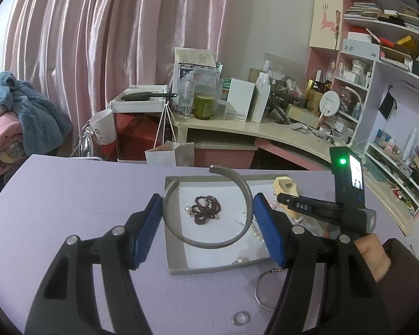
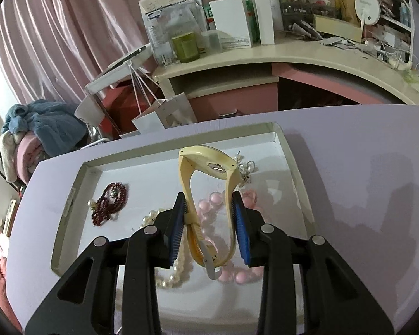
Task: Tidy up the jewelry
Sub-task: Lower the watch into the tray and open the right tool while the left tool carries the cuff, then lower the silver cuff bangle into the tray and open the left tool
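Observation:
My left gripper (image 1: 207,199) is shut on a grey open bangle (image 1: 206,245), its blue pads pressing the two sides. It hangs over a shallow grey tray (image 1: 176,254) holding a dark red bead bracelet (image 1: 205,209) and pearls (image 1: 255,231). To the right is my right gripper (image 1: 289,203) with a yellow watch (image 1: 286,185). In the right wrist view my right gripper (image 2: 209,195) is shut on the yellow watch (image 2: 209,156), with the strap loop against both pads, above the tray (image 2: 65,217). Under it lie a pink bead bracelet (image 2: 218,198), a pearl necklace (image 2: 178,273) and the dark red bracelet (image 2: 109,203).
The tray rests on a lilac tabletop (image 1: 69,209). A thin silver hoop (image 1: 261,293) and a small clear ring (image 1: 240,318) lie on the table near the tray's front corner. A person's hand (image 1: 371,254) holds the right gripper. Behind the table stand a cluttered desk (image 1: 237,128) and shelves.

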`<state>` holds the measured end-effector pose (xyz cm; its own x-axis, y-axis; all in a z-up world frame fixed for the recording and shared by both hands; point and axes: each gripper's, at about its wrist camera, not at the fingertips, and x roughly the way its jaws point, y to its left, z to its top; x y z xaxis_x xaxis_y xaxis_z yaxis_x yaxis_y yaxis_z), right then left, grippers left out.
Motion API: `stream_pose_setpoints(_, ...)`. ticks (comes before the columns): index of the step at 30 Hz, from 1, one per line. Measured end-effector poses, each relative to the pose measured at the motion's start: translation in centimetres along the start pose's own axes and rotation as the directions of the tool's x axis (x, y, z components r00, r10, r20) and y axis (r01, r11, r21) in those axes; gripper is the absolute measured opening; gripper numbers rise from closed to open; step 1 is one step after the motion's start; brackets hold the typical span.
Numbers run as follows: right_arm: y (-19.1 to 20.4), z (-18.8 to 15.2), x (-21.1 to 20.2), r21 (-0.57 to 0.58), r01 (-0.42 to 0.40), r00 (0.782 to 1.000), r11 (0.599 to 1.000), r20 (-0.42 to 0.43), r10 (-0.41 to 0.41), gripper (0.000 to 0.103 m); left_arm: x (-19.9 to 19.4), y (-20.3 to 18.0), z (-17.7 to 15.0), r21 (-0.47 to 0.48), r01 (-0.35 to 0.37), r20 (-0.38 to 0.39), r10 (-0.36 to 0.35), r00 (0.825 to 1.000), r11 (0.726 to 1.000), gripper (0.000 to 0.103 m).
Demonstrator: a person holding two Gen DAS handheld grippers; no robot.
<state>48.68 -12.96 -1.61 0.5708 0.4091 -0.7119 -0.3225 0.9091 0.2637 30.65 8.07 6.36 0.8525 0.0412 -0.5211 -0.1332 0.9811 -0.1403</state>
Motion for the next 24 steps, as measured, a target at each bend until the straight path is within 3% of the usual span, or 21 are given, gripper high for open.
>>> stream_pose_setpoints(3, -0.2, -0.2, -0.4, -0.006, -0.001, 1.000, 1.000, 0.016, 0.001, 0.062, 0.4, 0.0, -0.1, -0.002, 0.002, -0.006, -0.002, 1.000, 1.000, 0.066)
stream_pose_setpoints(4, -0.4, -0.2, -0.6, -0.003, -0.009, 1.000, 1.000, 0.025, 0.009, 0.065, 0.5, 0.0, -0.1, -0.001, 0.004, -0.007, -0.004, 1.000, 1.000, 0.066)
stream_pose_setpoints(12, -2.8, -0.4, -3.0, 0.045, -0.002, 0.997, 0.999, 0.071, -0.001, 0.065, 1.3, 0.1, -0.7, -0.010, 0.013, -0.023, -0.013, 1.000, 1.000, 0.066)
stream_pose_setpoints(24, -2.8, -1.0, -5.0, 0.011, -0.010, 0.994, 1.000, 0.110, 0.009, 0.065, 2.7, -0.1, -1.3, -0.009, 0.031, -0.057, -0.031, 0.998, 0.999, 0.066)
